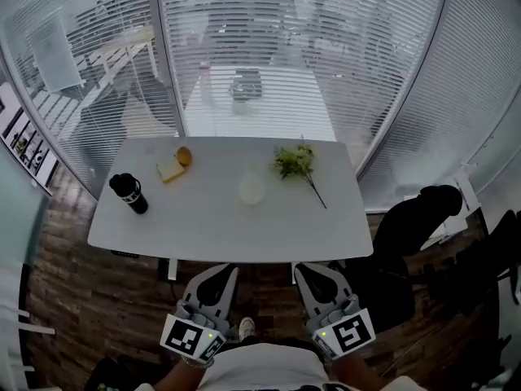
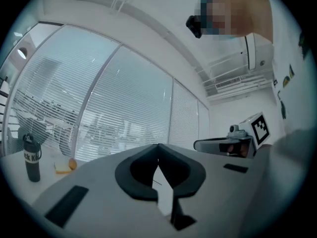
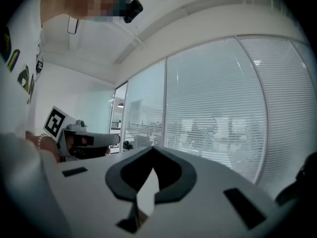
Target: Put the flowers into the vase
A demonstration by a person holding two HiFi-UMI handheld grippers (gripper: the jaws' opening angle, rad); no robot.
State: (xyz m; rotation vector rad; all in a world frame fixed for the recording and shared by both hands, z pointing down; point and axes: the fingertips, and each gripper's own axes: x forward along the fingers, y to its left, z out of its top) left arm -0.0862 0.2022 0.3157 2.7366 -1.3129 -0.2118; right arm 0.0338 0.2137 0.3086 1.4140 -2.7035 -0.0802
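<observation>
A sprig of green flowers (image 1: pixel 298 166) with a thin stem lies on the right half of the white table (image 1: pixel 203 226). A pale, see-through vase (image 1: pixel 252 186) stands near the table's middle, left of the flowers. My left gripper (image 1: pixel 225 270) and right gripper (image 1: pixel 304 269) are both shut and empty, held side by side just short of the table's near edge, well away from flowers and vase. In the left gripper view the left gripper (image 2: pixel 158 146) has its tips together, and in the right gripper view the right gripper (image 3: pixel 152 148) does too.
A black bottle (image 1: pixel 130 193) stands at the table's left end. A yellow sponge (image 1: pixel 170 169) and an orange fruit (image 1: pixel 185 155) lie at the back left. A black chair (image 1: pixel 417 218) sits off the right corner. Glass walls with blinds close in the far side.
</observation>
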